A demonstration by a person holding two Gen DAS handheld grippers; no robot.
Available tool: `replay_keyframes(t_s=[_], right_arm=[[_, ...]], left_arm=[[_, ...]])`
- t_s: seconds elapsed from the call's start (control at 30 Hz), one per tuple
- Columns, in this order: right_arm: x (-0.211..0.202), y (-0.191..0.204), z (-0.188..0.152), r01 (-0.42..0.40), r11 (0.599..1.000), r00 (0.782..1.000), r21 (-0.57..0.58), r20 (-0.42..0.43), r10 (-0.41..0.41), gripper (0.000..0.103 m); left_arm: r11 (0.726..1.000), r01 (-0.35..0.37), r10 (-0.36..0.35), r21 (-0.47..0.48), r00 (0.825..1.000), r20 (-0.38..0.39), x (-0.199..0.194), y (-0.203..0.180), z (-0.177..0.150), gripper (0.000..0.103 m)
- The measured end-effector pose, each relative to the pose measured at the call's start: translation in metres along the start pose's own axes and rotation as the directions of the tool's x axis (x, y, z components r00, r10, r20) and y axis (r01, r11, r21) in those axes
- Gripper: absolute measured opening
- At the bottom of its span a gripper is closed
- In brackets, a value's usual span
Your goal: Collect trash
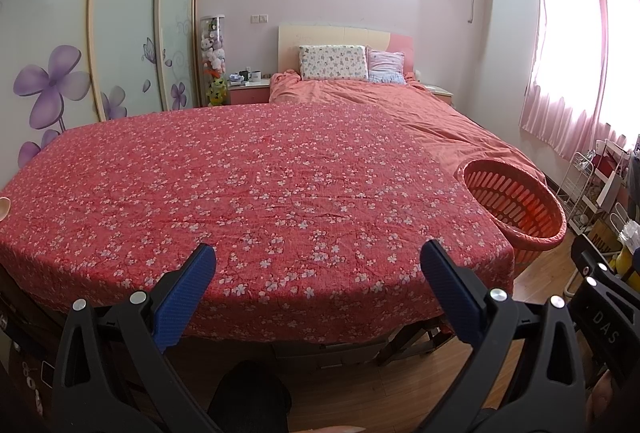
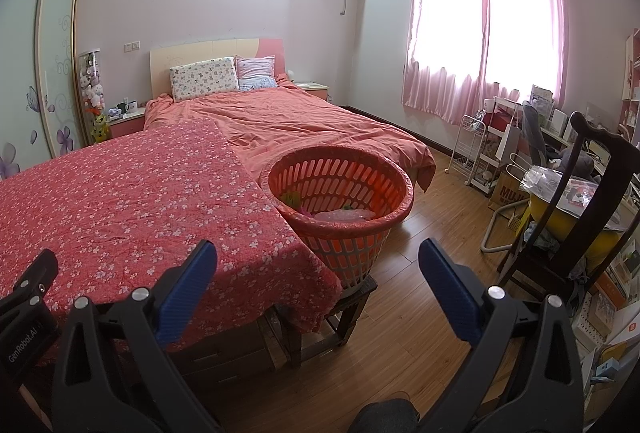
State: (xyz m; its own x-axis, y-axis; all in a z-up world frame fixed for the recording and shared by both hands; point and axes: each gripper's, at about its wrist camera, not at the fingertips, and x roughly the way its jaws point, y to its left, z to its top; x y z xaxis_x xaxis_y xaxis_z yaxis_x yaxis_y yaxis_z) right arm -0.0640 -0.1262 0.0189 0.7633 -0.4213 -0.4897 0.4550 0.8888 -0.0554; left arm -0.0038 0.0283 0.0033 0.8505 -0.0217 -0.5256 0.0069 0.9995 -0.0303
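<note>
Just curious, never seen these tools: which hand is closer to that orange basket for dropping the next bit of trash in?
Probably the right. The right hand-held gripper, open and empty, faces the orange basket almost straight ahead; the left hand-held gripper, also open, sees the basket far off to its right.

My left wrist view looks forward from just before the near edge of the floral-covered surface (image 1: 248, 193), facing down its length toward the bed (image 1: 400, 101) and headboard wall. My right wrist view stands off the surface's right corner, facing the same wall but turned rightward, taking in the floor (image 2: 440, 201) and window curtains (image 2: 484, 25). Both share the surface, the bed and the orange basket (image 2: 340, 189), near in the right view, at the far right edge in the left.
</note>
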Motion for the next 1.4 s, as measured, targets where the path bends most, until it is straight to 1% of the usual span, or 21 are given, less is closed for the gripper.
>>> replay_keyframes(t_s=[1.4], right_arm=[[0.0017, 0.0003, 0.0010, -0.001, 1.000, 1.000, 0.001, -0.003, 0.001, 0.098]], left_arm=[[1.000, 0.002, -0.002, 0.001, 1.000, -0.007, 0.0032, -0.0003, -0.0022, 0.101]])
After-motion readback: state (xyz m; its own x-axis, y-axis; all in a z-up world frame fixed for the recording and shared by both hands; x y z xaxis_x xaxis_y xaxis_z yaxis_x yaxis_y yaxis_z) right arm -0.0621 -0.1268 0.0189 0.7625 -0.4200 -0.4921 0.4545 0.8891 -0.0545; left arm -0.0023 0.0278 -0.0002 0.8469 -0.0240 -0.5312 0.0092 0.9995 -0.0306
